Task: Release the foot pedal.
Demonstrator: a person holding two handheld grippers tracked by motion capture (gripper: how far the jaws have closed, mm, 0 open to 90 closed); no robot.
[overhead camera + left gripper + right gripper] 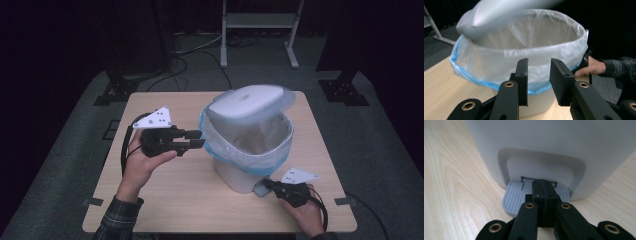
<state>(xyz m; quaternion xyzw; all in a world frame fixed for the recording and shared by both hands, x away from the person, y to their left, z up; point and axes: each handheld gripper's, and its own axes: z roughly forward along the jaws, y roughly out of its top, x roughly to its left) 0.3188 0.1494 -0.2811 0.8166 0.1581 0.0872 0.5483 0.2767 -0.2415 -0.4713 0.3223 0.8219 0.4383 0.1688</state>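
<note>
Step in hand: pedal bin (248, 165) at desk (165, 210) centre; right claw (543, 185), jaws pressed together, pressing foot pedal (515, 195) at bin's 5 o'clock; lid (245, 102) raised. Left claw (196, 138), jaws spread, empty, at bin's 9 o'clock near liner bag (506, 60). Next, likely: hold pedal down, left claw grips liner rim.

left claw (538, 80) agape; right claw (543, 192) closed

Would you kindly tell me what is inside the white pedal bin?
The white pedal bin holds a translucent blue-edged plastic liner and looks empty, though its raised grey lid hides the bottom.
</note>
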